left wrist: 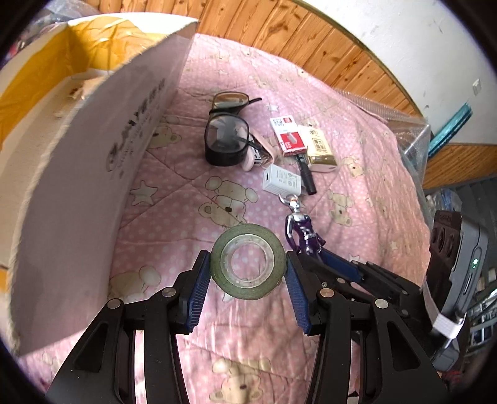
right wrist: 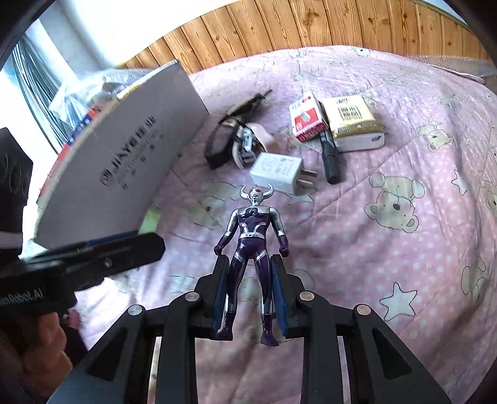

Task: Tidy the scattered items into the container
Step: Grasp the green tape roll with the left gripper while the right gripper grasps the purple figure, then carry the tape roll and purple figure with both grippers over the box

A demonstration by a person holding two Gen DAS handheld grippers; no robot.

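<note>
My left gripper (left wrist: 248, 264) is shut on a green tape roll (left wrist: 248, 261), held above the pink quilt. The open cardboard box (left wrist: 93, 130) stands just to its left. My right gripper (right wrist: 250, 267) is shut on the legs of a purple and silver toy figure (right wrist: 251, 236); the figure also shows in the left wrist view (left wrist: 299, 227). Scattered ahead lie black glasses (left wrist: 226, 136), a white charger (right wrist: 278, 169), a red and white box (right wrist: 306, 119), a gold and white packet (right wrist: 354, 121) and a black pen-like stick (right wrist: 329, 157).
The pink bear-print quilt (right wrist: 388, 233) covers the bed. A wooden panel wall (right wrist: 279, 28) runs behind it. Clear plastic wrap (left wrist: 413, 136) lies at the bed's far right edge. The other gripper's body (right wrist: 93, 258) crosses the left of the right wrist view.
</note>
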